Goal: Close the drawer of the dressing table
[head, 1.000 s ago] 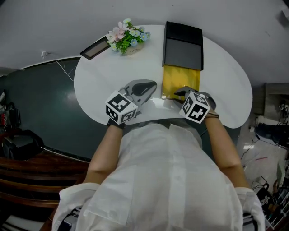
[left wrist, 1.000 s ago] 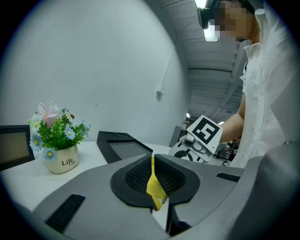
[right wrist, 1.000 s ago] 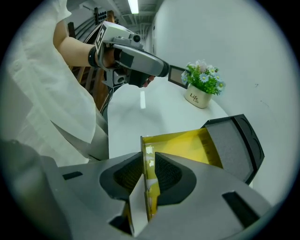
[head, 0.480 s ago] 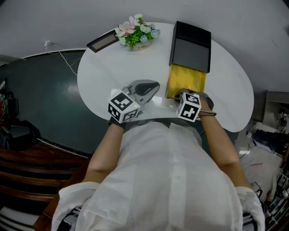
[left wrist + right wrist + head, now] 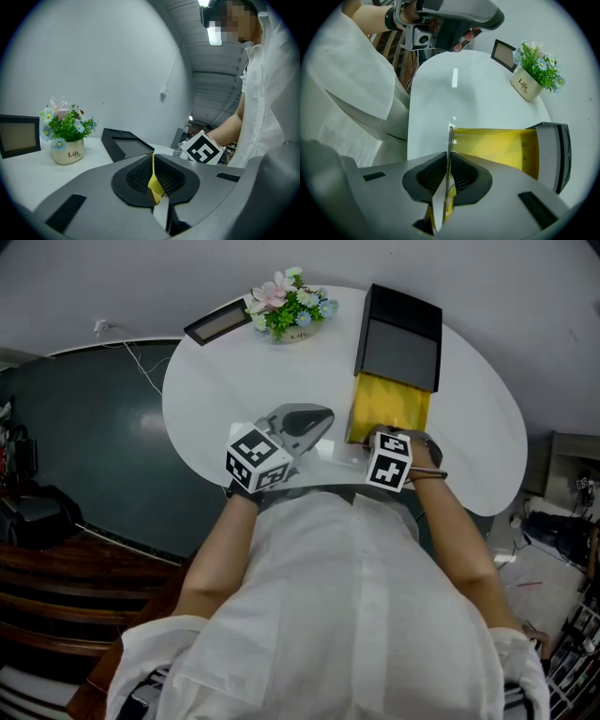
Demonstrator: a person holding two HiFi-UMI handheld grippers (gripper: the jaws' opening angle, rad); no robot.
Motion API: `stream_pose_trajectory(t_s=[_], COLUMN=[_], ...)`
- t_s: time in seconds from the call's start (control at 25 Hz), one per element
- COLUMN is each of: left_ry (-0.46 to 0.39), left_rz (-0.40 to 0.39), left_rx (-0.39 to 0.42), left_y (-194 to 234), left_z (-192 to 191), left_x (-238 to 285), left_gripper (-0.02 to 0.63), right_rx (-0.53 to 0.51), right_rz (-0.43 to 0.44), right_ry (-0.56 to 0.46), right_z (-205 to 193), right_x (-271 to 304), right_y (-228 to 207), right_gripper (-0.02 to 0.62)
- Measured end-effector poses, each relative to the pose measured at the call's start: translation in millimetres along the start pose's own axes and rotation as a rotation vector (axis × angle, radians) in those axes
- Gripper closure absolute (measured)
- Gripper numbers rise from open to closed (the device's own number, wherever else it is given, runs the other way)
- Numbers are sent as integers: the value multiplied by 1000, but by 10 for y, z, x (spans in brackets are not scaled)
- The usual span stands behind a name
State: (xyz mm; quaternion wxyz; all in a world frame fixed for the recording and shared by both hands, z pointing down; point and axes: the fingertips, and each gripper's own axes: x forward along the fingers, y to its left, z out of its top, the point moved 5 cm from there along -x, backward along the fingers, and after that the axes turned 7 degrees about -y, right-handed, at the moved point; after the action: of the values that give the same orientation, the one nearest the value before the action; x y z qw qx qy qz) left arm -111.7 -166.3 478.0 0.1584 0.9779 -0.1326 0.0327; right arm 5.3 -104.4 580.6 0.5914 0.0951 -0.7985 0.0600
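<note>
A black dressing box (image 5: 401,338) stands on the white table (image 5: 225,399), its yellow drawer (image 5: 389,409) pulled out toward me. My right gripper (image 5: 380,439) points straight down at the drawer's near end. In the right gripper view its jaws are closing on the drawer's thin front wall (image 5: 450,140), and the ribbed pads (image 5: 464,176) press on both sides of it. The drawer (image 5: 497,145) runs from there into the box (image 5: 553,150). My left gripper (image 5: 314,418) lies low over the table to the drawer's left, shut (image 5: 153,183) with nothing in it.
A small pot of flowers (image 5: 289,310) and a dark picture frame (image 5: 217,324) stand at the table's far left. The table's front edge (image 5: 309,486) curves just below both grippers. A dark floor (image 5: 84,446) lies to the left, cables and clutter (image 5: 553,521) to the right.
My right gripper has sunk onto the drawer's front wall and rolled a little, its jaws narrowing. The left gripper has kept its place.
</note>
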Motion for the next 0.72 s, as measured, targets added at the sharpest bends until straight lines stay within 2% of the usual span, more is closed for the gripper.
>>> stream_pose_trajectory(t_s=[0.32,0.72], left_ry=[12,17], left_rz=[-9,-3], left_rx=[-7,-9], left_y=[17,79], left_z=[-10,11], left_x=[37,69], left_gripper=[586,586], right_rx=[9,36], right_rz=[-11,24], right_ry=[-20,-36], right_z=[-14,6], right_x=[-11,-86], right_y=[-3,-65], right_gripper=[568,569])
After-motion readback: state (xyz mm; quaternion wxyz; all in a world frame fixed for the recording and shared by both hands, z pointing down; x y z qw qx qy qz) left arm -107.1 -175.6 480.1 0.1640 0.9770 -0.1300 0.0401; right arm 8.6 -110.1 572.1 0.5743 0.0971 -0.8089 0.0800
